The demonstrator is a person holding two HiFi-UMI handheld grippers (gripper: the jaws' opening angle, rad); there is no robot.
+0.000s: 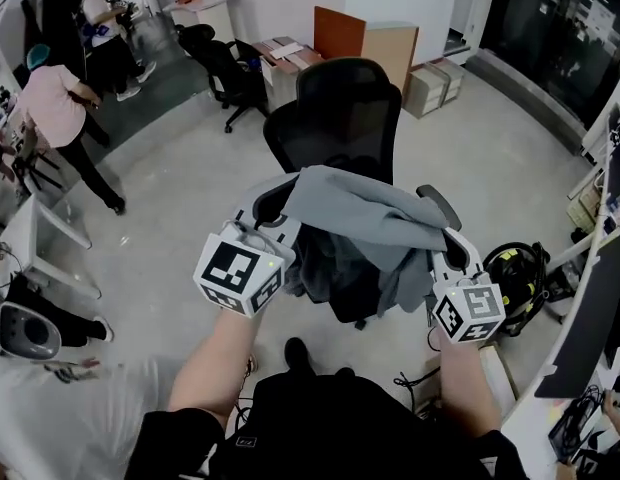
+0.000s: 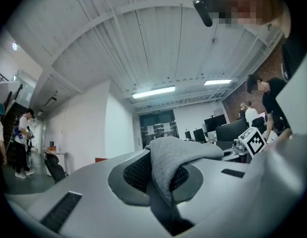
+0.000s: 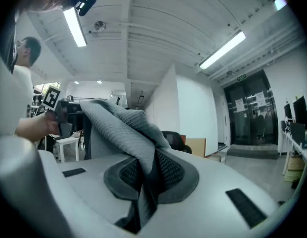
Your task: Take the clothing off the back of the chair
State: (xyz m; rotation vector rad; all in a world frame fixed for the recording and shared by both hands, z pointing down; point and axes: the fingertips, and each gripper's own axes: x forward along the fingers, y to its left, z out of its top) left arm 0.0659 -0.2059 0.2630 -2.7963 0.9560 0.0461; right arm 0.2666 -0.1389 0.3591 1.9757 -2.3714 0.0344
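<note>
A grey garment [image 1: 360, 218] hangs spread between my two grippers, lifted in front of the black mesh office chair [image 1: 345, 108], part of it draped over the chair's seat area. My left gripper [image 1: 275, 223] is shut on the garment's left edge; the grey knit cloth [image 2: 166, 162] sits pinched between its pads. On the other side my right gripper [image 1: 445, 248] is shut on the right edge, with a fold of cloth [image 3: 138, 152] clamped between its pads. Both grippers point level.
Another black chair [image 1: 225, 68] stands behind on the left. Cardboard boxes [image 1: 430, 83] and wooden panels [image 1: 365, 38] sit at the back. People stand at the far left [image 1: 60, 118]. A black-and-yellow object [image 1: 515, 273] and a desk edge [image 1: 590, 308] lie on the right.
</note>
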